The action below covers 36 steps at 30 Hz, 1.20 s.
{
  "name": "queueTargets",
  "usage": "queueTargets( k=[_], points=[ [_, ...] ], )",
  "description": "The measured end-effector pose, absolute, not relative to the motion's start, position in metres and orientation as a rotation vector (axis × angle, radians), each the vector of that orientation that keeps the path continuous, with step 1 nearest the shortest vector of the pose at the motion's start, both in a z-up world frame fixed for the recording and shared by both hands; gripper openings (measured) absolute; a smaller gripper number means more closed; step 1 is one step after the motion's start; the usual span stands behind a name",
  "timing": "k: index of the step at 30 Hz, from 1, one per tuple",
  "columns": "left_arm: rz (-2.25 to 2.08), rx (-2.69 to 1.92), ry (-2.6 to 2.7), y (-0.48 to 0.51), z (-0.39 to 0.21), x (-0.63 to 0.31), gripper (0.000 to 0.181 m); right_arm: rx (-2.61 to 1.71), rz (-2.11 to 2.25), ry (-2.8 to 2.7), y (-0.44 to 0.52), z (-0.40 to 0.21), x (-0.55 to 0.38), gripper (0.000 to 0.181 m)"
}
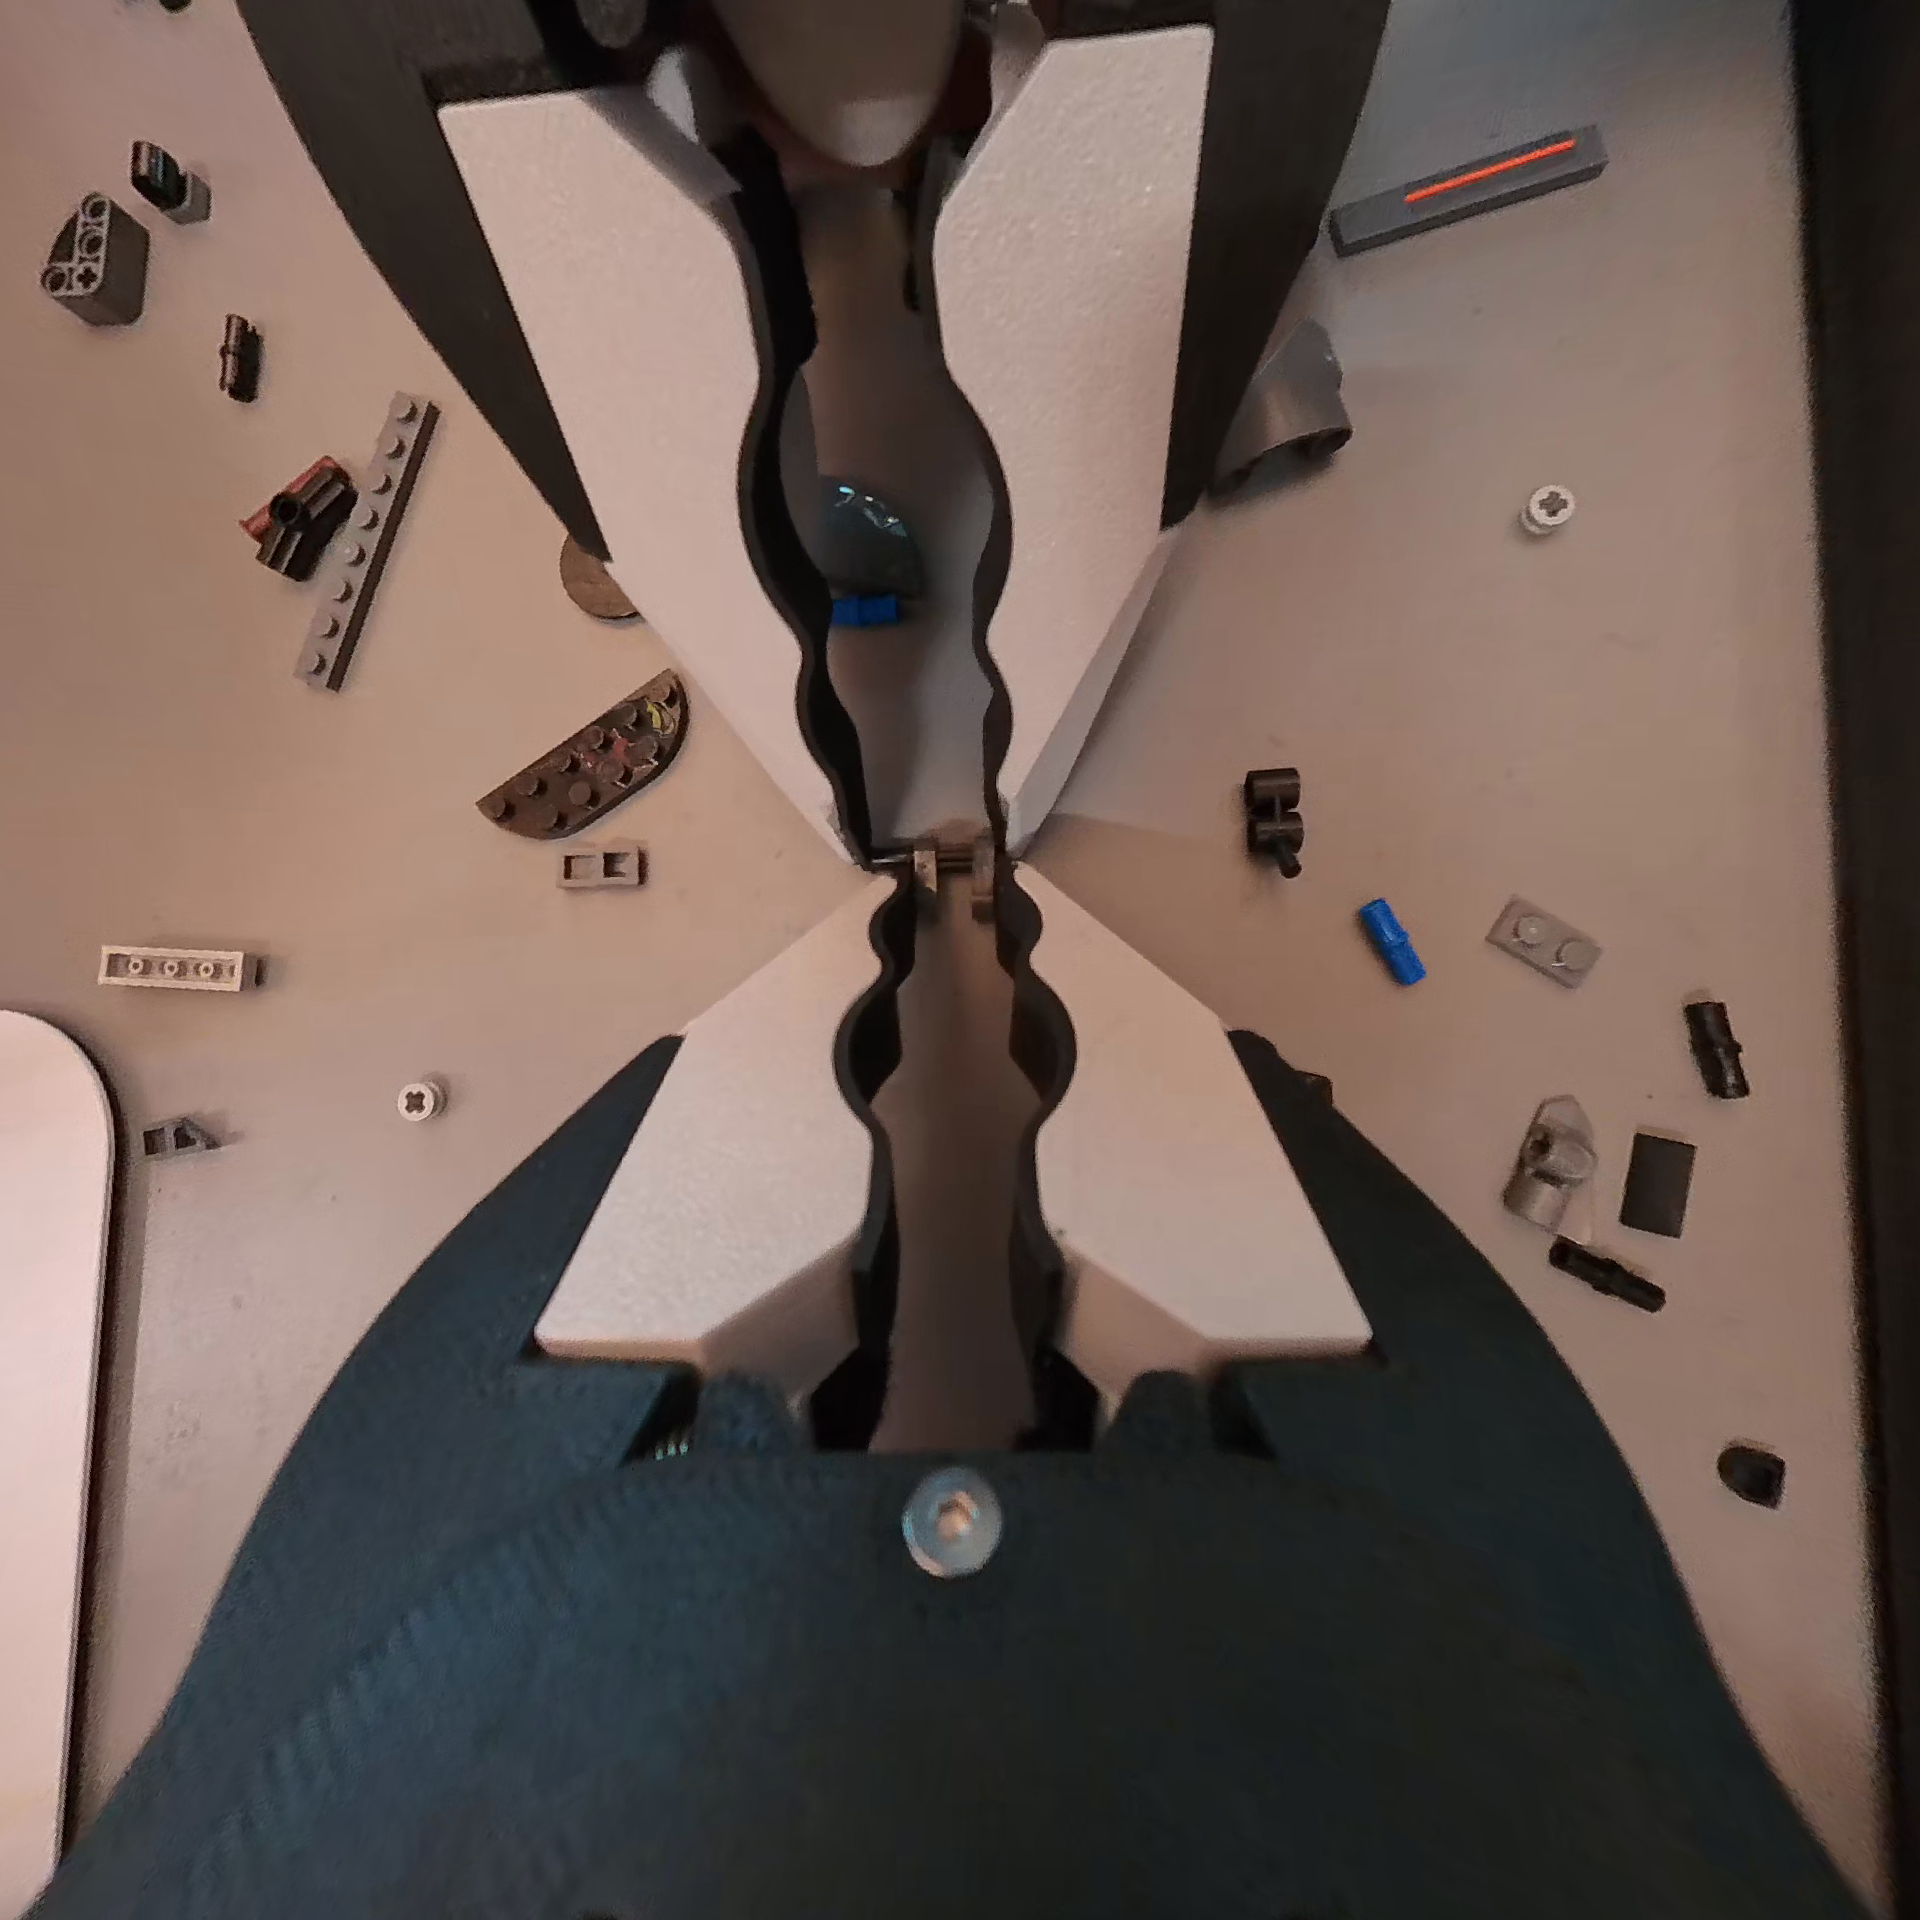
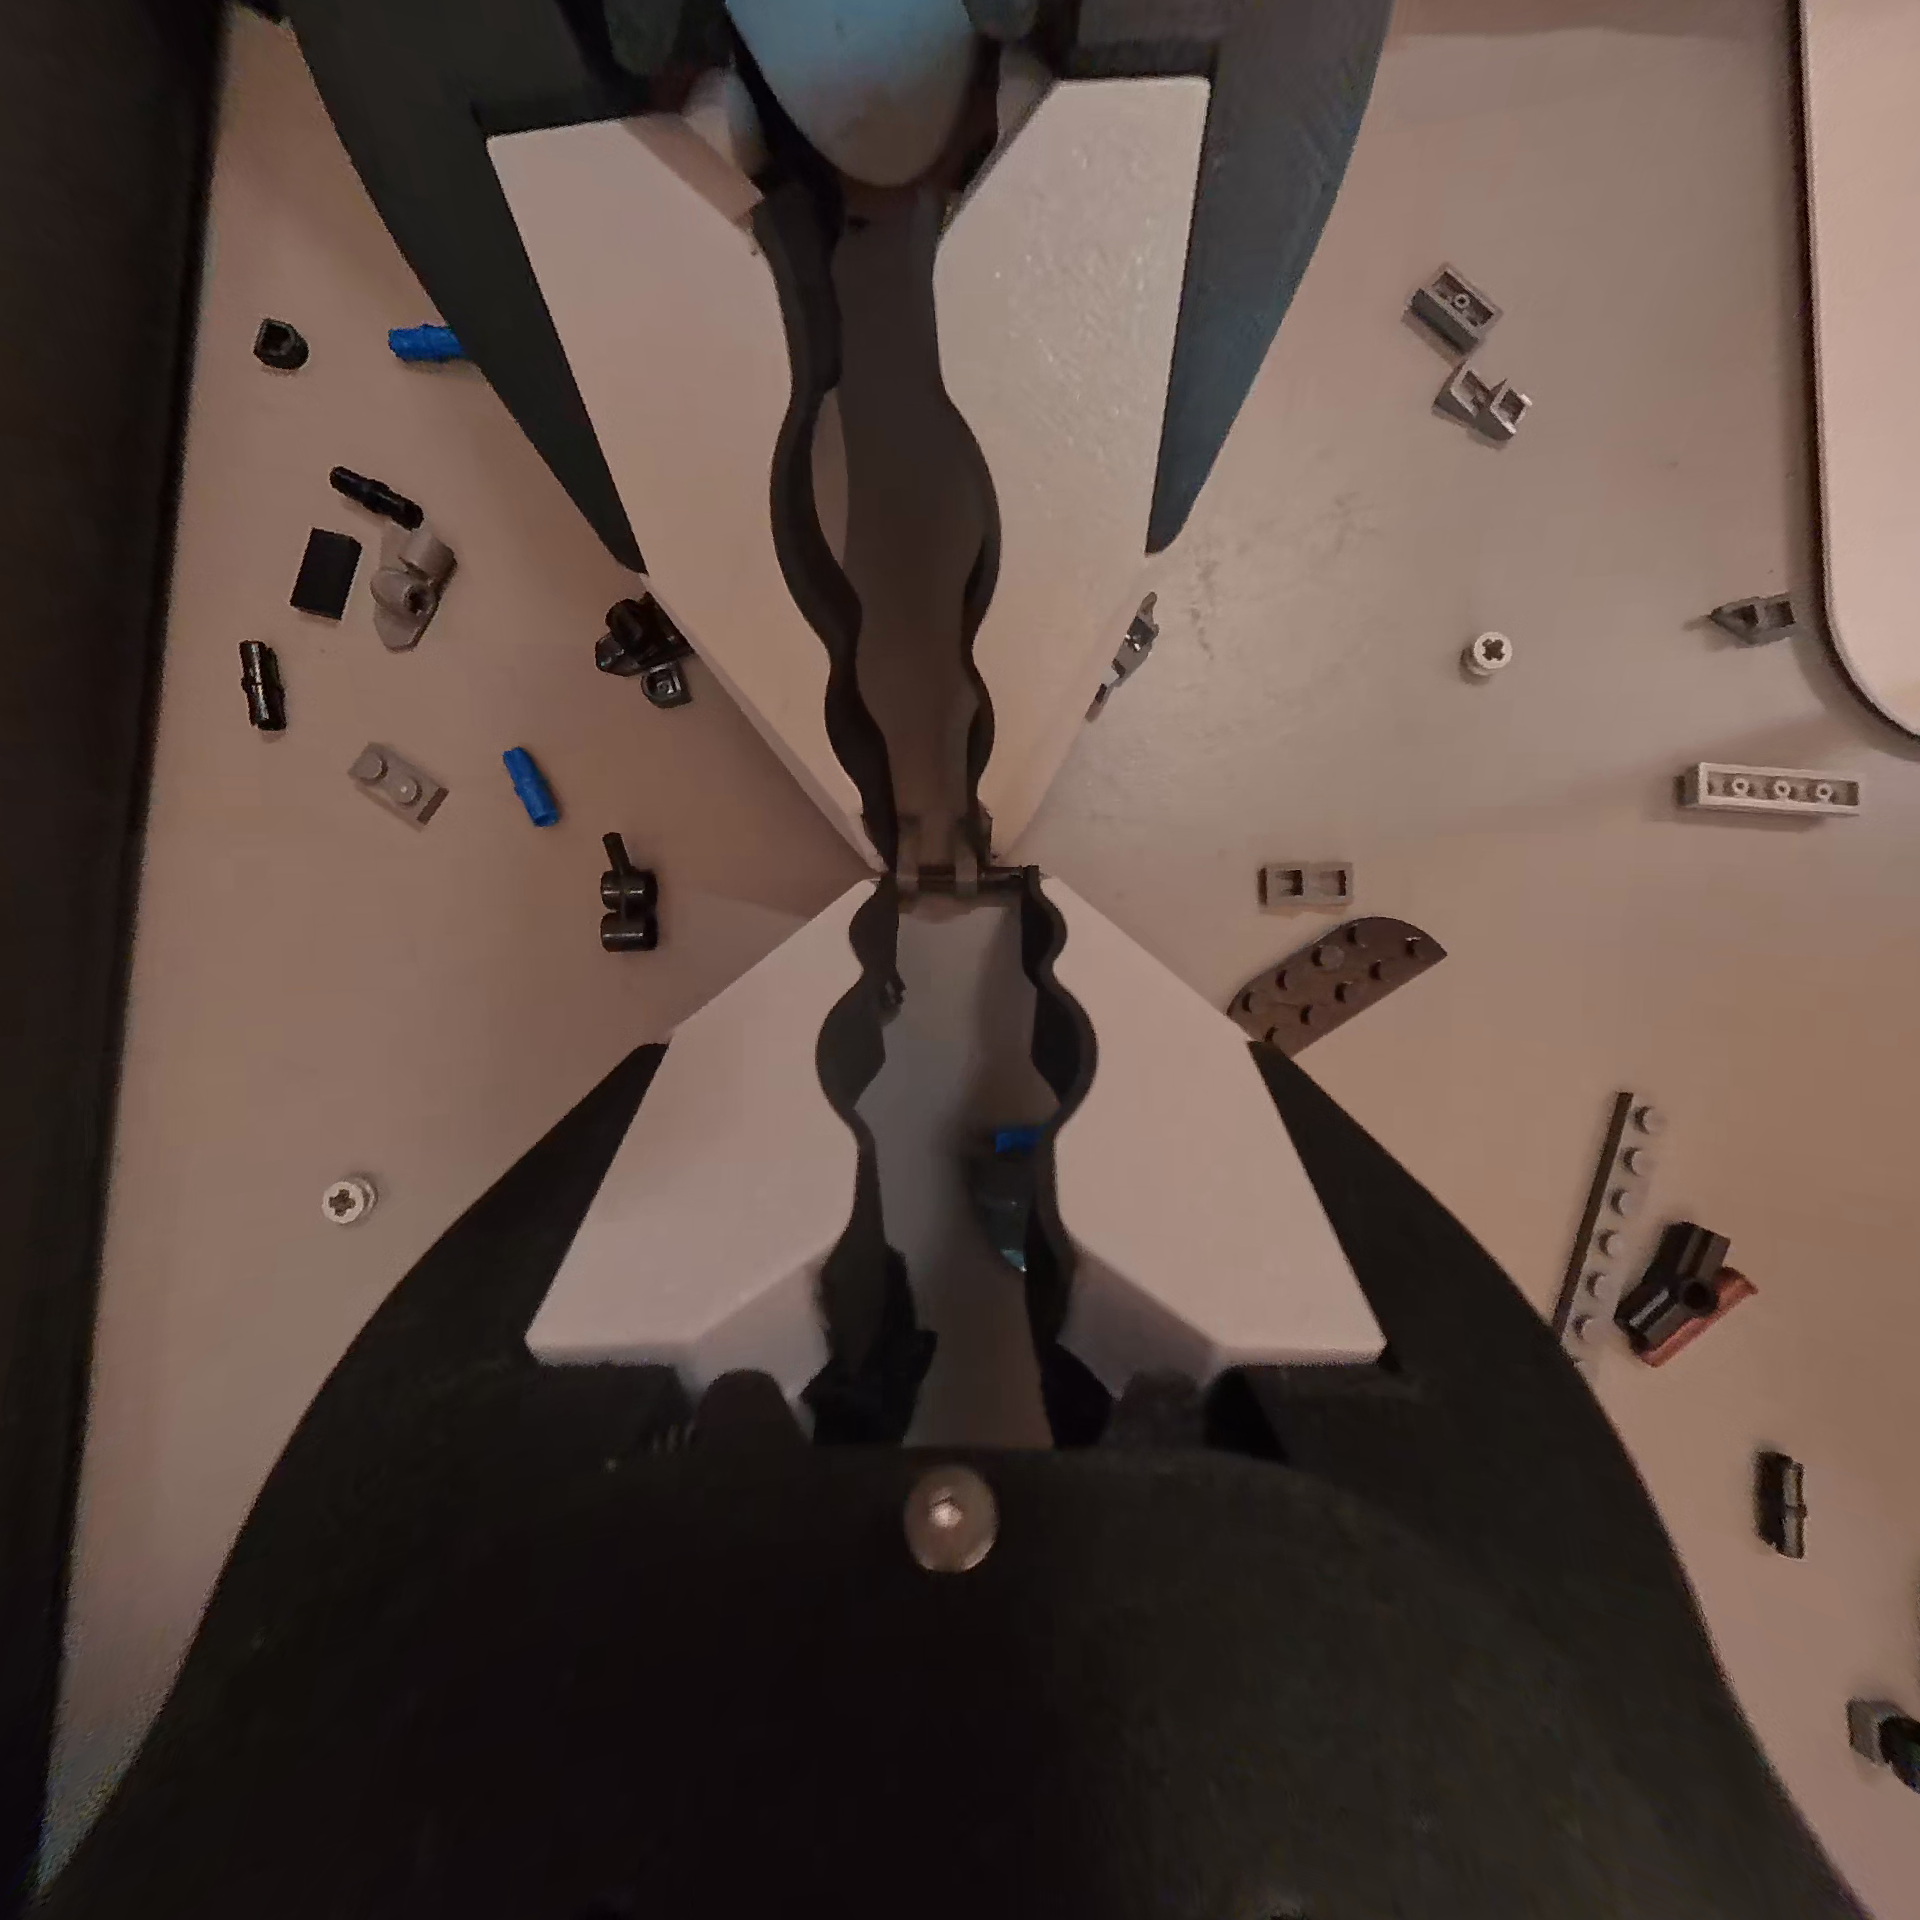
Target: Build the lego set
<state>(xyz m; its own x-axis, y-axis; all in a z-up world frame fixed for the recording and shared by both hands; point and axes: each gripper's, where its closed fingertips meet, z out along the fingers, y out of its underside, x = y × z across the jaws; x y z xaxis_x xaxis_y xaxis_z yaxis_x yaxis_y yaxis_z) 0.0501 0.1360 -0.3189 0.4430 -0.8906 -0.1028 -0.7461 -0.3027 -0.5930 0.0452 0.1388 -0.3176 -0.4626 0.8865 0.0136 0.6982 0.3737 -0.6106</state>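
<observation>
1. The left gripper (image 1: pixel 940 878) and right gripper (image 2: pixel 951 883) meet tip to tip above the bench (image 1: pixel 1299 665), both clenched on one small grey pin assembly (image 1: pixel 951 864).
2. Loose pieces lie around: a dark half-round plate (image 1: pixel 597 764), a long grey studded strip (image 1: pixel 369 540), a blue pin (image 1: pixel 1392 940).
3. A white board's rounded corner (image 1: pixel 42 1195) sits at the bench's edge.

No legible text, nos. or brand marks in either view. Only marking: orange-red stripe on long grey bar (image 1: pixel 1470 190), far side of table (image 1: pixel 1558 727); a plain line, no characters. Small printed piece too blurred to read.
</observation>
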Motion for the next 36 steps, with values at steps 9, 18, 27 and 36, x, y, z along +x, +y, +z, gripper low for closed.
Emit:
queueTargets(
  k=[9,18,27,36],
  points=[
    [-0.339,-2.110,1.399,0.1347,-0.3192,0.0501,0.013,-1.318,0.790,-2.343,0.1373,-0.3177,0.0453,0.021],
    [-0.340,-2.102,1.427,0.1341,-0.3195,0.0500,0.012,-1.249,0.808,-2.396,0.1368,-0.3180,0.0458,0.020],
    [-0.348,-2.103,1.447,0.1339,-0.3197,0.0499,0.012,-1.211,0.804,-2.432,0.1367,-0.3182,0.0461,0.019],
    [-0.352,-2.089,1.467,0.1334,-0.3198,0.0501,0.012,-1.184,0.792,-2.452,0.1364,-0.3183,0.0467,0.019]
  ],
)
